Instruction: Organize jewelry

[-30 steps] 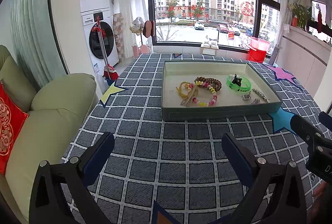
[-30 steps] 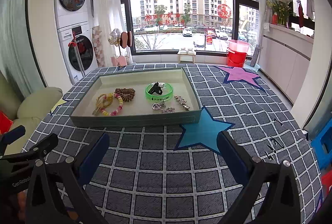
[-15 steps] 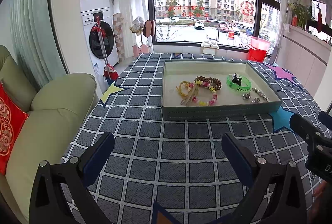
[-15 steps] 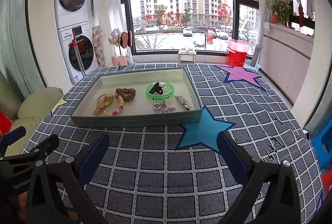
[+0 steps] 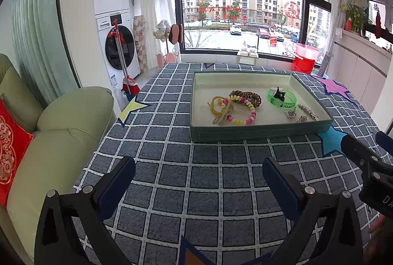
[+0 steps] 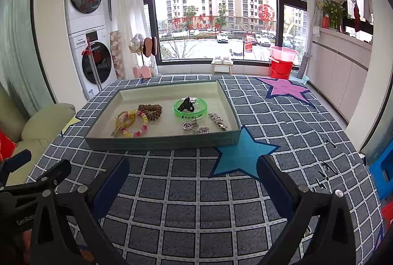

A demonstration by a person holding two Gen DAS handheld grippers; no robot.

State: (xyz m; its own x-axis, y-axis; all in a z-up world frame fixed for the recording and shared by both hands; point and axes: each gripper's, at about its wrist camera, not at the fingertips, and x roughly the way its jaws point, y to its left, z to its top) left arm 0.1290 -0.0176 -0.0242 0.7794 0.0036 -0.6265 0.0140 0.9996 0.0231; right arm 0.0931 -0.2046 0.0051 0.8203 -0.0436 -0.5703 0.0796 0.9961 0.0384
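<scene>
A shallow green tray (image 5: 260, 133) (image 6: 162, 140) sits on the checked tablecloth. It holds a yellow cord bracelet (image 5: 218, 105), a pink and yellow bead bracelet (image 5: 242, 115) (image 6: 137, 128), a brown bead bracelet (image 5: 248, 95) (image 6: 151, 111), a green bangle (image 5: 282, 99) (image 6: 191, 110) with a black clip on it, and silver chain pieces (image 5: 301, 113) (image 6: 208, 123). My left gripper (image 5: 199, 181) is open and empty, near the front of the table. My right gripper (image 6: 194, 179) is open and empty, beside it on the right.
A green sofa (image 5: 56, 132) with a red cushion (image 5: 11, 142) stands at the table's left edge. A blue star patch (image 6: 242, 154) lies right of the tray's front corner. The right gripper's body (image 5: 368, 171) shows in the left wrist view.
</scene>
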